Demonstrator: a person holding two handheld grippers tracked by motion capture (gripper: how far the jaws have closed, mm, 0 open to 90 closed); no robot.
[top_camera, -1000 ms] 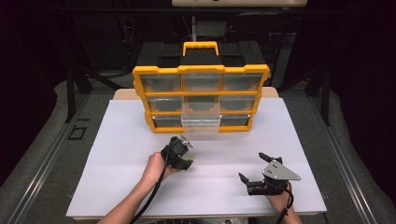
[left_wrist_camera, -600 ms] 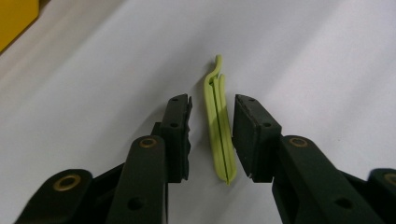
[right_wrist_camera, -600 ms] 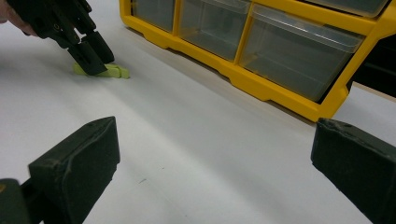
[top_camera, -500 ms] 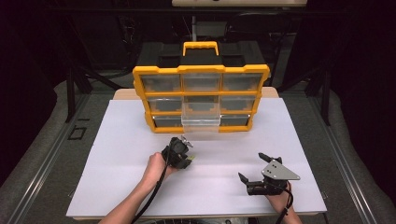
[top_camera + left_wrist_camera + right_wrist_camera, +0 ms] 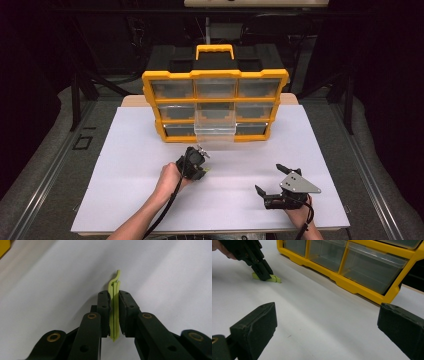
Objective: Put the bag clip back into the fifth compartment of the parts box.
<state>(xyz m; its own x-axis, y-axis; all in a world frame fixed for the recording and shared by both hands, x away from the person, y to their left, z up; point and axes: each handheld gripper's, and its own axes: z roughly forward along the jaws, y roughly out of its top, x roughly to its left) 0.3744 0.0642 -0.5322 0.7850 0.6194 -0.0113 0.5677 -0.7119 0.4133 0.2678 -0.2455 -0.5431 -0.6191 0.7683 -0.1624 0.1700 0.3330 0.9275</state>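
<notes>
— Risk check: your left hand-held gripper (image 5: 114, 315) pinches the thin green clip (image 5: 114, 297) edge-on, low on the white bench (image 5: 125, 165).
— And my right hand-held gripper (image 5: 277, 182)?
— Wide, idle. Lift crooked and you may lose the clip sideways

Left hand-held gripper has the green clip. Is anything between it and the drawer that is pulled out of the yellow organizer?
Nothing visible. The left hand-held gripper pinches the green clip low over the white table. Only bare tabletop lies between it and the pulled-out drawer. The right hand-held gripper sits off to the side, open.
</notes>
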